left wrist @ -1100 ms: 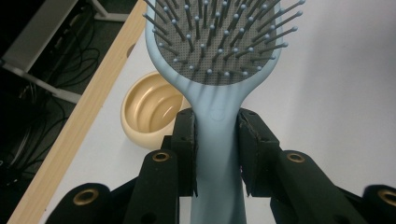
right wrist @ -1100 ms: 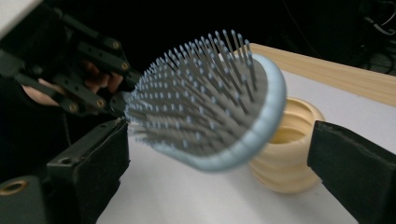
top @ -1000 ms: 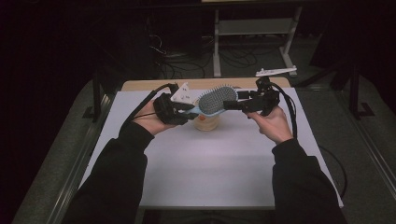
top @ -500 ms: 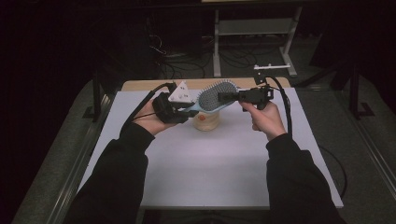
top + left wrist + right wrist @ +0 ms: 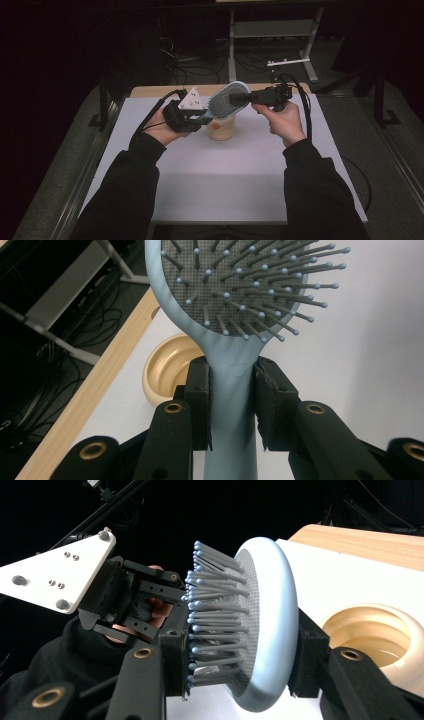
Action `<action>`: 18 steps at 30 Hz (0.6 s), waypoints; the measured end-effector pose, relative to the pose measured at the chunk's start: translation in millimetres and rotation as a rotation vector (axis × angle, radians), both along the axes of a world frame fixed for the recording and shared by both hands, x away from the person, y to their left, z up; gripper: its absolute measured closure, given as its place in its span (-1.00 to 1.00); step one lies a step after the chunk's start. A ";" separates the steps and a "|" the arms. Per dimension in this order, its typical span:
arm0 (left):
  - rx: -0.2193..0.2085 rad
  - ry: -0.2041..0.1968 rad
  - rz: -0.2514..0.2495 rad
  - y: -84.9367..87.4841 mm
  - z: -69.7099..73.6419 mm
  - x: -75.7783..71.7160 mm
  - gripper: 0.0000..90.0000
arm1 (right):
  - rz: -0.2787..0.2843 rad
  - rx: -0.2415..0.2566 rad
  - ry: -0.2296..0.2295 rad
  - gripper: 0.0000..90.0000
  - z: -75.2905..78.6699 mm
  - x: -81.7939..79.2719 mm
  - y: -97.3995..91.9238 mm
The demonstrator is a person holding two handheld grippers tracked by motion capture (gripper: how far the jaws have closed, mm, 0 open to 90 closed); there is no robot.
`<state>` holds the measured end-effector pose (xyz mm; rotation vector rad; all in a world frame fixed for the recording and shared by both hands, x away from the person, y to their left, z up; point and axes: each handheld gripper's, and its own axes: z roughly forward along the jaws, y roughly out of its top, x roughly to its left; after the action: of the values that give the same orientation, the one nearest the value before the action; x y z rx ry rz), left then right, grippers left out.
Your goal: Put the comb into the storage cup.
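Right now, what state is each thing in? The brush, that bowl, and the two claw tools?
Hairbrush: held up off the table, gripped at both ends.
Left gripper: shut on the brush's handle.
Right gripper: jaws have just been closing; now shut on the brush's head, one pad on the bristles, one on the back.
Bowl: upright on the table, under the brush, looks empty.

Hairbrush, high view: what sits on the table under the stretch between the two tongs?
A tan bowl stands on the white table right below the hairbrush, between the left tongs and right tongs. The left gripper view shows it too.
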<state>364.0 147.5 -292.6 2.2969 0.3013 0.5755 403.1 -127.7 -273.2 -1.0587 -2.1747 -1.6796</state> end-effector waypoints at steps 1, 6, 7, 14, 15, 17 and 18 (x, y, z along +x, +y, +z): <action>-0.011 0.000 0.001 0.4 0.8 0.0 0.57 | -0.001 0.000 0.002 0.19 1.6 0.0 0.1; -0.032 0.013 0.003 1.0 1.7 1.8 0.57 | -0.003 -0.004 -0.012 0.21 6.9 0.2 1.0; -0.033 0.015 0.005 0.8 1.4 2.6 0.57 | 0.000 -0.017 -0.025 0.21 8.5 -0.2 1.9; -0.094 0.012 0.018 3.9 3.0 4.7 0.42 | -0.033 -0.067 -0.083 0.23 21.5 -3.2 8.8; -0.104 0.009 0.027 4.7 4.1 4.4 0.36 | -0.037 -0.064 -0.091 0.23 23.6 -3.8 9.2; -0.131 0.025 0.033 6.9 6.3 5.4 0.25 | -0.037 -0.067 -0.108 0.23 29.6 -4.6 10.6; -0.140 0.026 0.036 7.8 6.9 5.5 0.19 | -0.036 -0.074 -0.112 0.23 32.3 -4.7 11.6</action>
<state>369.6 155.3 -285.7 2.1696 0.3847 0.5259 398.4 -116.1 -240.9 -1.0512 -2.3171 -1.7260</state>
